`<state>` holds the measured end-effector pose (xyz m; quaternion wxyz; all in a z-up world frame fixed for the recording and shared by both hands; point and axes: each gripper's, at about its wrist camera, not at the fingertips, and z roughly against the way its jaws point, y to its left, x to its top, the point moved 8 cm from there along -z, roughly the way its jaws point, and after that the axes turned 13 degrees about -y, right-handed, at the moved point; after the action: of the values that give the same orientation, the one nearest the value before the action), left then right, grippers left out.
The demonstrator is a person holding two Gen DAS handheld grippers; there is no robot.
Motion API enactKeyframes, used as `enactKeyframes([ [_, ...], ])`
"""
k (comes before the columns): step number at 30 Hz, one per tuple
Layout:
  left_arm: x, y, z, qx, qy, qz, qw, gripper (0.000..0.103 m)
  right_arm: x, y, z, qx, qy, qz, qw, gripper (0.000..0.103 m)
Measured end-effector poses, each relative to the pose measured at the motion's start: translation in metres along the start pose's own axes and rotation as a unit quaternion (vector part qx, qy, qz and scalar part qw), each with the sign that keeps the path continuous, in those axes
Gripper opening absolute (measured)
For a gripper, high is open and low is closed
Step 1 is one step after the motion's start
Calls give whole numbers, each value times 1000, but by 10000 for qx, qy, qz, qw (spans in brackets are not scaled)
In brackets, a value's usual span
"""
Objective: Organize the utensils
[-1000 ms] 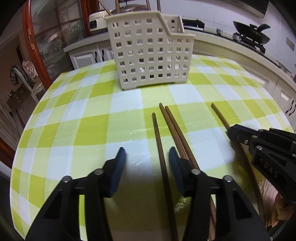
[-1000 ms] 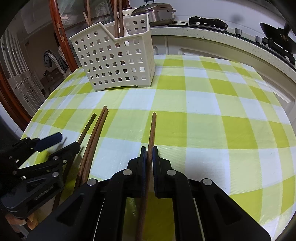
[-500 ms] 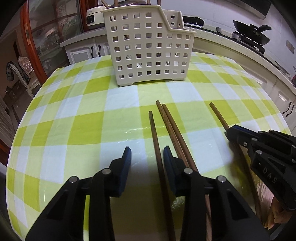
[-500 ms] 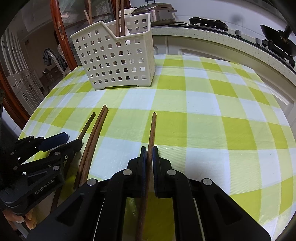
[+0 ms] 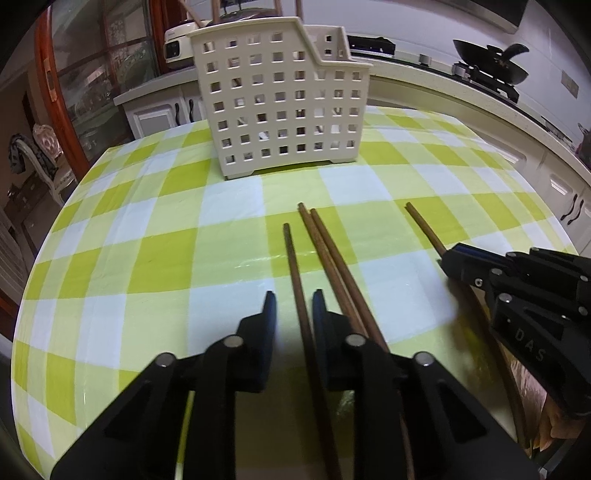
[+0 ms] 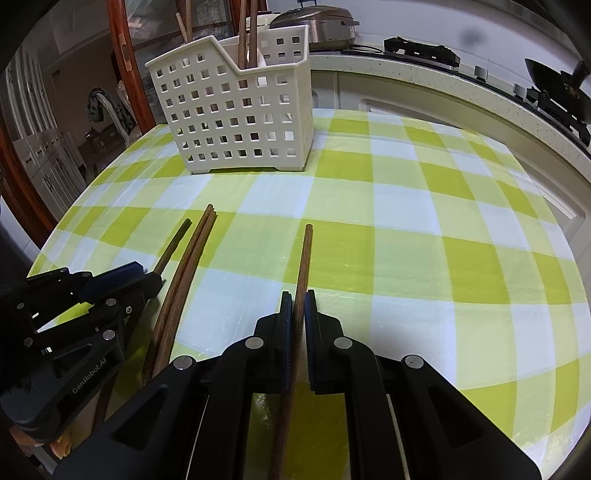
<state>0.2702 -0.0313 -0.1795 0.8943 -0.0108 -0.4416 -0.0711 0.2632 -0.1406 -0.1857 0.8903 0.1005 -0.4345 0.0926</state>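
Four brown chopsticks lie on the green-checked table. My left gripper (image 5: 291,301) is open, its fingers astride the leftmost chopstick (image 5: 293,258), with a gap on both sides. A touching pair of chopsticks (image 5: 332,254) lies just right of it. My right gripper (image 6: 298,299) is shut on the rightmost chopstick (image 6: 304,254), which still rests along the cloth; it also shows in the left wrist view (image 5: 424,227). The white perforated utensil basket (image 6: 236,110) stands at the far side and holds several upright chopsticks (image 6: 247,33).
The table (image 6: 443,236) curves away at its right and near edges. A kitchen counter (image 6: 443,81) with a wok (image 5: 491,68) and a rice cooker (image 6: 317,26) runs behind it. A wooden-framed glass cabinet (image 5: 48,92) and a chair (image 5: 40,155) stand at the left.
My left gripper has slid forward along the leftmost chopstick and its jaws have narrowed around it. The right gripper stays shut on its chopstick, barely moved.
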Motion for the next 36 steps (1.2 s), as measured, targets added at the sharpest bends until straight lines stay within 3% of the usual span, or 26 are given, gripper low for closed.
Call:
enactKeyframes([
  [4,0,-2,0,-49,-8,-4,10000,7,0,0,0,41,-4,-52,10000,8],
  [13,0,4,3,-225,0,214,9995,6,1,-2,2,100,-57,-134,9998,7],
  [32,49,37,84,-295,-1005,572,9929,6,62,19,77,405,-1271,-12,9911,6],
  [36,50,35,88,-266,-1033,474,9932,6,61,18,75,294,-1175,114,9926,7],
])
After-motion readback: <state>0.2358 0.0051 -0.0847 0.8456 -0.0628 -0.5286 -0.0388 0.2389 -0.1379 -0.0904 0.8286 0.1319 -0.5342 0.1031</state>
